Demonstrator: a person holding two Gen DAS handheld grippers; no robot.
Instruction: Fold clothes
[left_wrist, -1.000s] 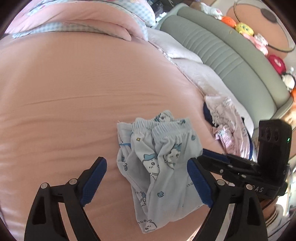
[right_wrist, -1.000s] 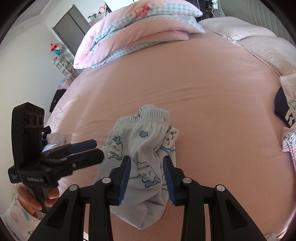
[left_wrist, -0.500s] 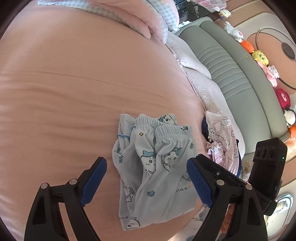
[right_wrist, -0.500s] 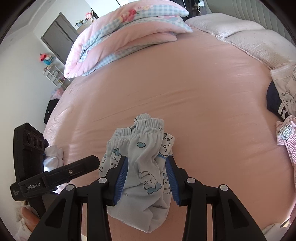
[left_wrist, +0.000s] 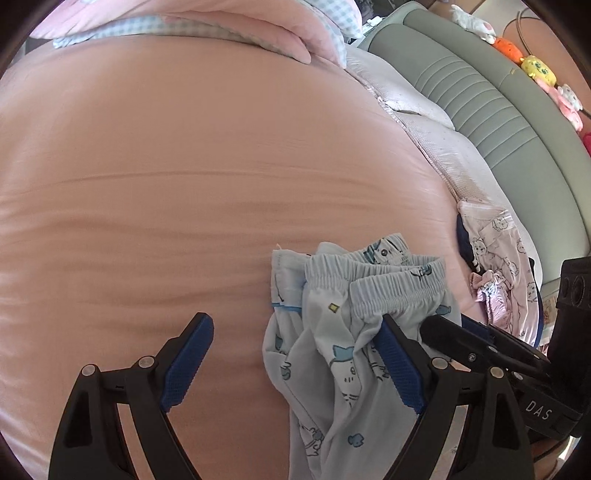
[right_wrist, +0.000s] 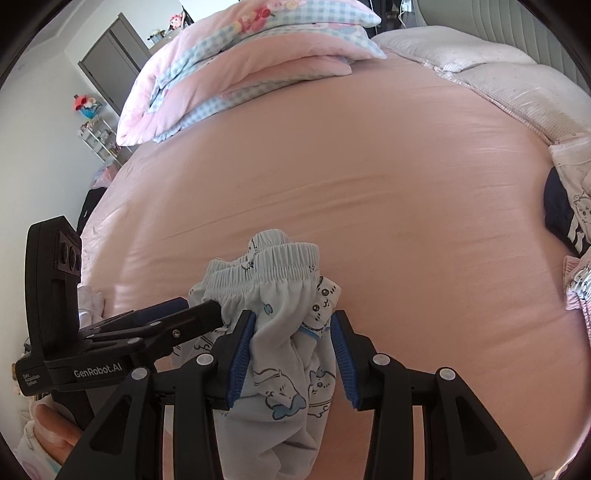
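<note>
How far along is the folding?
Nothing looks folded. The shorts lie bunched on the bed, pinched in the right tongs; the left tongs hang open over them. Left: fold the shorts, then the pink clothes heaped nearby.

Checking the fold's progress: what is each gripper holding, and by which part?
The right gripper pinches the blue printed shorts just below the waistband; the left gripper is open, holding nothing.

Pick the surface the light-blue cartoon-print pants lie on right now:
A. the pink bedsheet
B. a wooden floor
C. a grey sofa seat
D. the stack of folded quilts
A: the light-blue pants lie bunched on the pink bedsheet, well short of the folded quilts at the far end.
</note>
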